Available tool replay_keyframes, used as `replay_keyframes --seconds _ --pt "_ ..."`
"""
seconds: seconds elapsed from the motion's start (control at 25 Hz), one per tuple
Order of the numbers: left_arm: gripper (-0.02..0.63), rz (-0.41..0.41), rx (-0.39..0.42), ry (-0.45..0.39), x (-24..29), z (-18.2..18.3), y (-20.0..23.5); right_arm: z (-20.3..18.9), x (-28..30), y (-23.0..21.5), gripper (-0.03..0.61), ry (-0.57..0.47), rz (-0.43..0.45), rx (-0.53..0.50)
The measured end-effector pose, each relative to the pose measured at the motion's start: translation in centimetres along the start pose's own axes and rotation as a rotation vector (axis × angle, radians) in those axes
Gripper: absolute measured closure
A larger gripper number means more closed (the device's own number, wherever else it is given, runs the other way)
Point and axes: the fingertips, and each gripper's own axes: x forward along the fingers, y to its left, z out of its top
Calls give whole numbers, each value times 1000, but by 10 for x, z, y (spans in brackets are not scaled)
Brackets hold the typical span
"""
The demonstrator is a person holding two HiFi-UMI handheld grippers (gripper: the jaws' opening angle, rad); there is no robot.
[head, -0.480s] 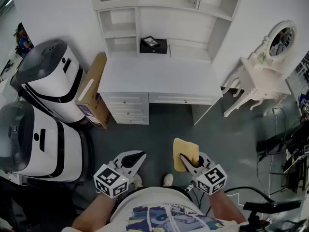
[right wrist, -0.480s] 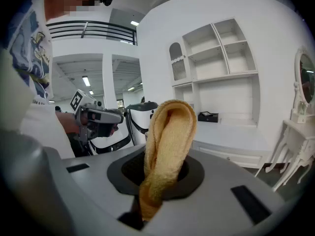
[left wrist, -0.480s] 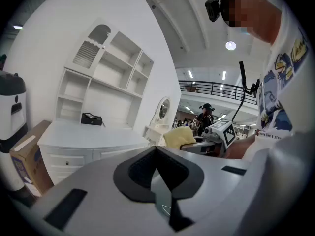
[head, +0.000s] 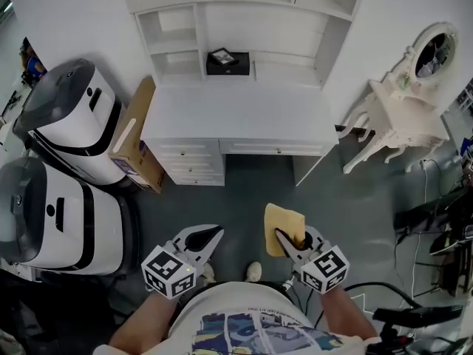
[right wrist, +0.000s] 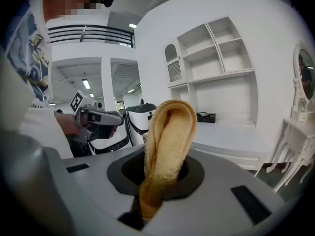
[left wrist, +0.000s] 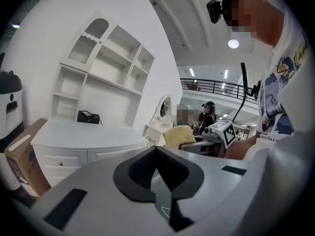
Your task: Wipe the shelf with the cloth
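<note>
Your right gripper (head: 288, 242) is clamped tight on the folded yellow cloth (head: 284, 220) at lower centre, while your left gripper (head: 210, 235) is pinched closed on nothing.

A white desk (head: 236, 113) stands on the grey floor (head: 244, 191) against the wall, with a white shelf unit (head: 244, 9) rising from its back edge. A black box (head: 222, 61) sits at the back of the desk top, at the foot of the shelves; nothing else shows on the top. On the floor, a cardboard box (head: 133, 135) leans against the desk's left side, two white-and-black machines (head: 70, 120) stand further left, a white vanity table (head: 403, 117) stands to the right, and cables (head: 429, 213) trail near it.
</note>
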Motion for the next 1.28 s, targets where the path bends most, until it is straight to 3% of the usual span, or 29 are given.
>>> replay_keyframes --seconds 0.48,0.72,0.96,1.08,1.28 --pt "600 79 33 -5 51 14 2 -8 4 -72 514 -22 27 65" --pt "600 65 52 -15 65 29 58 18 53 -112 514 -52 -14 46" --pt "597 -20 68 -36 92 71 148 75 128 -158 514 -64 -110 43" --pt "565 -70 89 -41 94 106 195 120 176 -174 514 -91 -146 42" --pt "577 -97 171 -8 90 144 269 209 262 -205 514 -176 -171 -20"
